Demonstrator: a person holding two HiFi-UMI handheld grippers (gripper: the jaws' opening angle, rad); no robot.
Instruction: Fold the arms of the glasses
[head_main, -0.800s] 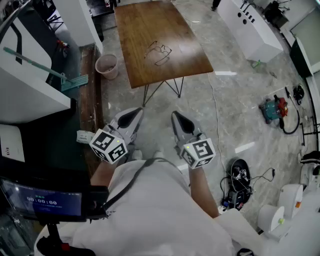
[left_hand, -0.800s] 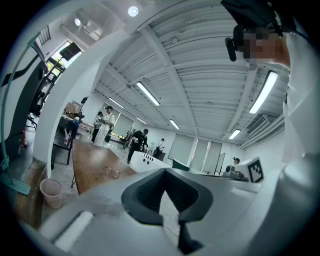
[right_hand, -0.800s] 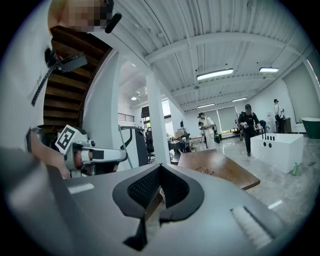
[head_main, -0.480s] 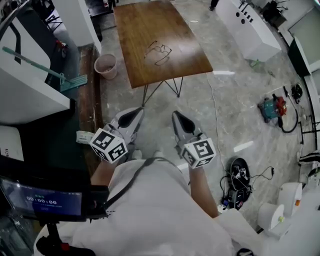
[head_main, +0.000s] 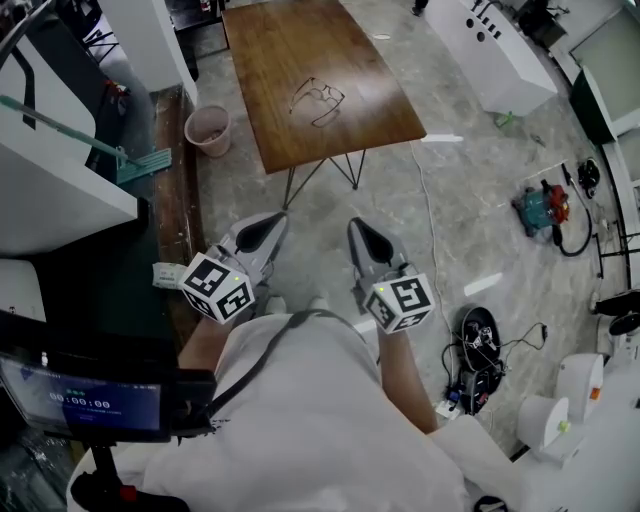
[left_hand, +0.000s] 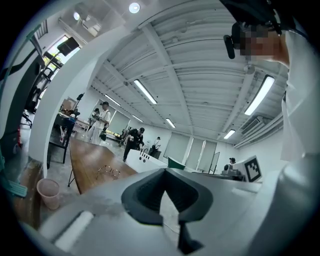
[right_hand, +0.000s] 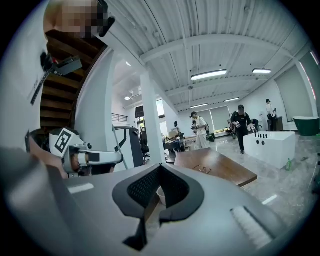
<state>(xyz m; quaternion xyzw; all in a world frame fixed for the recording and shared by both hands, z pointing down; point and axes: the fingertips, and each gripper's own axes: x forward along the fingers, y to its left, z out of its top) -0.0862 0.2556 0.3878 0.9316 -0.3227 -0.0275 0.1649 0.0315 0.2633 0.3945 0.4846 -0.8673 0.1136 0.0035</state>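
Two grippers are held low in front of the person, side by side, each with a marker cube at its back end. The left gripper (head_main: 277, 218) has its jaws closed together, and nothing is between them. The right gripper (head_main: 353, 224) is in the same state: jaws together, with nothing held. Both point forward toward a brown wooden table (head_main: 290, 50), but they are well apart from it, over the grey stone floor (head_main: 470, 180).

The glasses (head_main: 318, 102) lie on the table top, near its middle and a little toward the near edge. They are thin wire glasses, and their arms look open, not folded. Nothing touches them. Each gripper view shows them as a small shape far ahead on the table.

A pink bucket (head_main: 210, 130) stands on the floor just beside the left side of the table. Further left, a teal broom (head_main: 142, 164) leans with its head near a dark wooden ledge (head_main: 176, 180). A long white cabinet (head_main: 495, 55) stands to the right of the table. On the floor at the right there are a teal and red power tool (head_main: 534, 211) and some black cables (head_main: 478, 350). A small screen (head_main: 85, 405) is at the lower left of the head view. Several people stand far behind the table in the gripper views.
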